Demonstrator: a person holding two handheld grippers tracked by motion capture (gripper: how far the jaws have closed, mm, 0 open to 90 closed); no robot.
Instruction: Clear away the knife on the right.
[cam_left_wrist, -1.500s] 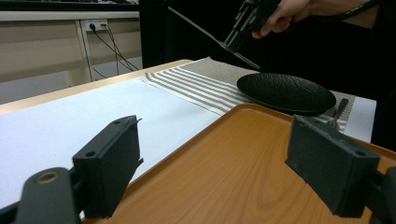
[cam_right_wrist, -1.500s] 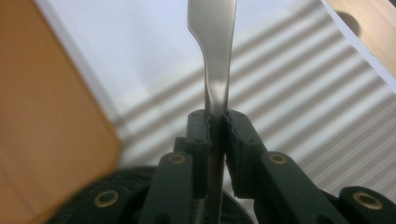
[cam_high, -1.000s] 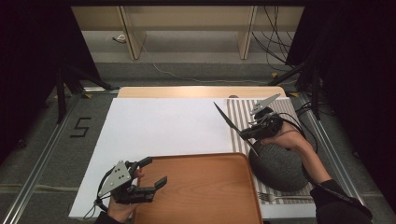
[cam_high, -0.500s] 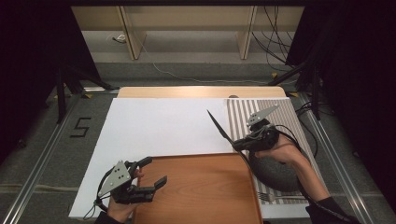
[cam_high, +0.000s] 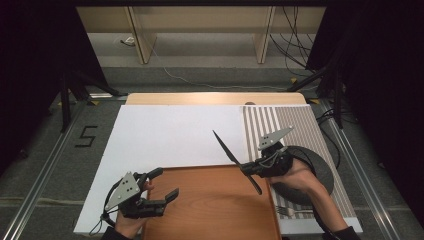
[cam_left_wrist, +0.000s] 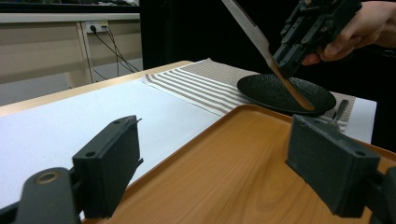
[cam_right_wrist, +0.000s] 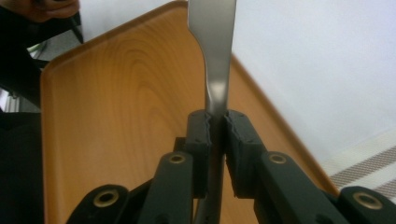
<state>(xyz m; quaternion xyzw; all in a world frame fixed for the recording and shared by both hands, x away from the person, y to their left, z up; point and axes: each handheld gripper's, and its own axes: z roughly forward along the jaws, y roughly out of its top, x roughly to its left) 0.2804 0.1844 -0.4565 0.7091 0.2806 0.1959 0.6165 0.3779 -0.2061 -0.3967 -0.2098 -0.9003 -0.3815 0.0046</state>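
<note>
A table knife (cam_high: 231, 156) with a long metal blade is held in the air, slanting from over the white sheet down across the wooden tray's (cam_high: 210, 215) far right corner. My right gripper (cam_high: 248, 169) is shut on it near the handle end; in the right gripper view the pads (cam_right_wrist: 201, 135) pinch the knife (cam_right_wrist: 217, 70) above the tray (cam_right_wrist: 116, 93). My left gripper (cam_high: 165, 183) stands open over the tray's left edge with nothing between its fingers. In the left gripper view the knife (cam_left_wrist: 254, 35) hangs beyond the tray (cam_left_wrist: 233, 177).
A black plate (cam_high: 320, 172) lies on a striped placemat (cam_high: 290, 125) at the right, with a fork (cam_high: 290, 212) by its near edge. A white sheet (cam_high: 170, 135) covers the table. A shelf unit stands beyond the far edge.
My right gripper has carried the knife leftward and nearer, from above the placemat and plate to the tray's right corner. The left gripper has kept still.
</note>
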